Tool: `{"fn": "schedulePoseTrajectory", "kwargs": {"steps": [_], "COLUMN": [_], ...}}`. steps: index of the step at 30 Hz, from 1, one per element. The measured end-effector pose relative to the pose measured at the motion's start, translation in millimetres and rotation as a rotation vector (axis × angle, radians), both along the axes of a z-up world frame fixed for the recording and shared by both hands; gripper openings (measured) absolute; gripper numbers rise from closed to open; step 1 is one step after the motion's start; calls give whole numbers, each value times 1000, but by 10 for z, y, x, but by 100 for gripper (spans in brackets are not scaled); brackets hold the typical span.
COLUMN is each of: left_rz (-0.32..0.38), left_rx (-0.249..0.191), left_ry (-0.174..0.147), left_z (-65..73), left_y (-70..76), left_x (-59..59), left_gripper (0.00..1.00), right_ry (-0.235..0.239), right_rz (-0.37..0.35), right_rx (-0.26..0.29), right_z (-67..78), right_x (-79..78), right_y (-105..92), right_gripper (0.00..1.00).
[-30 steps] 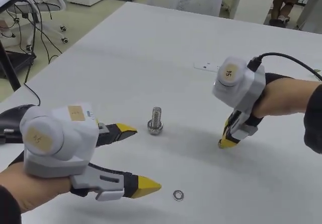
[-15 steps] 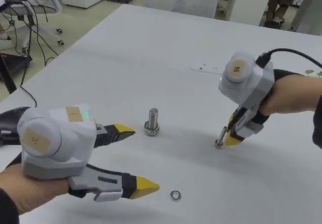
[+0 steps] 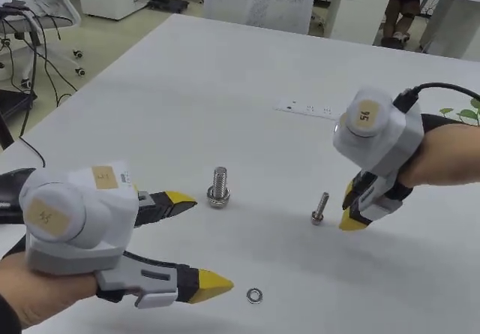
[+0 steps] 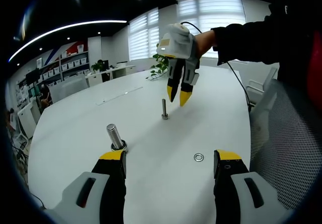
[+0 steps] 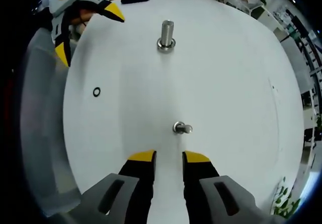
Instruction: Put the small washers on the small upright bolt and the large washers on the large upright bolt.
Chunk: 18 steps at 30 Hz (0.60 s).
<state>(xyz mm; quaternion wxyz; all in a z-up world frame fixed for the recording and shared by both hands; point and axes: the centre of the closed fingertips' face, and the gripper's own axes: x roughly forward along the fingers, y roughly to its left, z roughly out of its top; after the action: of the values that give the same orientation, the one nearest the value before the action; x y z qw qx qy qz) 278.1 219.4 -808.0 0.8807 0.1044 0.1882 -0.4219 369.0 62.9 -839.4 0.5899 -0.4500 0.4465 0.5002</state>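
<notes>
The large bolt (image 3: 218,188) stands upright mid-table with a washer around its base; it also shows in the left gripper view (image 4: 115,137) and the right gripper view (image 5: 166,35). To its right the small bolt (image 3: 320,208) (image 4: 164,109) (image 5: 182,128) stands upright on its own. My right gripper (image 3: 351,210) (image 5: 169,157) hangs just right of it, jaws slightly apart and holding nothing. A small washer (image 3: 255,296) (image 4: 198,157) (image 5: 96,91) lies flat near the front edge. My left gripper (image 3: 195,241) (image 4: 170,156) is wide open, left of the washer.
The white table (image 3: 225,86) stretches far back, with a flat white strip (image 3: 304,109) lying on it beyond the bolts. A black object (image 3: 15,191) sits at the left edge. A chair (image 3: 259,4) stands at the table's far side.
The right gripper let go of the small bolt and drew back to the right, leaving it standing. The left gripper stayed open and hardly moved. The camera shifted.
</notes>
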Motion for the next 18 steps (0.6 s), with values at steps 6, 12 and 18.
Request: {"fn": "schedulePoseTrajectory", "kwargs": {"steps": [6, 12, 18], "left_rz": [-2, -5, -3], "left_rx": [1, 0, 1], "left_ry": [-5, -14, -20], "left_z": [17, 59, 84], "left_y": [2, -8, -7], "left_x": [-22, -49, -82], "left_gripper": [70, 70, 70], "right_ry": [-3, 8, 21], "right_rz": [19, 43, 73], "right_rx": [5, 18, 24], "right_z": [6, -11, -42], "right_x": [-136, -289, -470], "right_y": [22, 109, 222], "right_gripper": [22, 22, 22]}}
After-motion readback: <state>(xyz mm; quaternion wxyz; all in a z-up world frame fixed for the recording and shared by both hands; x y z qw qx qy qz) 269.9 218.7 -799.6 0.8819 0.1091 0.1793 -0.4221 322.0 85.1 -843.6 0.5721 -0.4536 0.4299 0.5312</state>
